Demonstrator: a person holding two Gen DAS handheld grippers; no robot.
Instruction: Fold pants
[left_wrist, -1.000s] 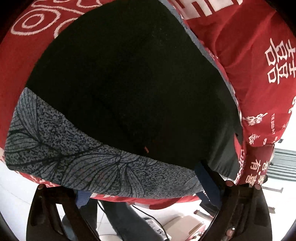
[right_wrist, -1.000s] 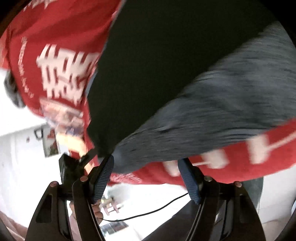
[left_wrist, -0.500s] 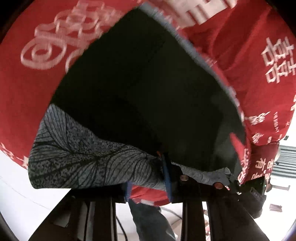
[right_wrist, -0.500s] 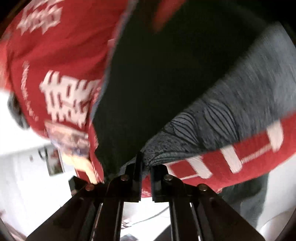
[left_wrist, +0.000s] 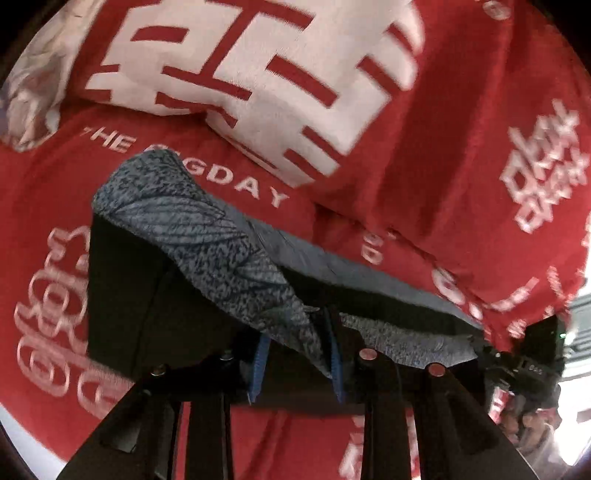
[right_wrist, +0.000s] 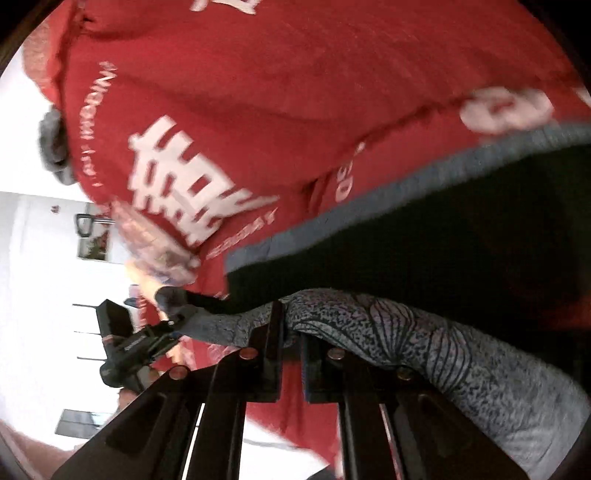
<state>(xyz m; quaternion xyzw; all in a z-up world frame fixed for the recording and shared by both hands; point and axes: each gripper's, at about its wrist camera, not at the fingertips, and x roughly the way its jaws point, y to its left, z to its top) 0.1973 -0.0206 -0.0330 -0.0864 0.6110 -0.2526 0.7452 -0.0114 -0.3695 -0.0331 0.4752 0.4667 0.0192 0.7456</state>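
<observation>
The pants (left_wrist: 207, 236) are grey-blue with a dark leaf print and a black inner side. They lie on a red bedspread (left_wrist: 443, 110). My left gripper (left_wrist: 297, 354) is shut on the pants' printed hem and lifts it off the bed, so the black inside (left_wrist: 140, 302) shows. My right gripper (right_wrist: 291, 343) is shut on the same printed hem (right_wrist: 424, 339) further along. Each gripper shows in the other's view: the right one in the left wrist view (left_wrist: 517, 362), the left one in the right wrist view (right_wrist: 140, 343).
The red bedspread with white characters and lettering (right_wrist: 207, 199) fills most of both views. A red and white pillow (left_wrist: 258, 74) lies behind the pants. A white wall with a small picture (right_wrist: 92, 247) is at the left of the right wrist view.
Both grippers closed on the printed hem, from open a second ago. They have lifted it and carried it toward the pillow, so the black side now faces me edge-on.
</observation>
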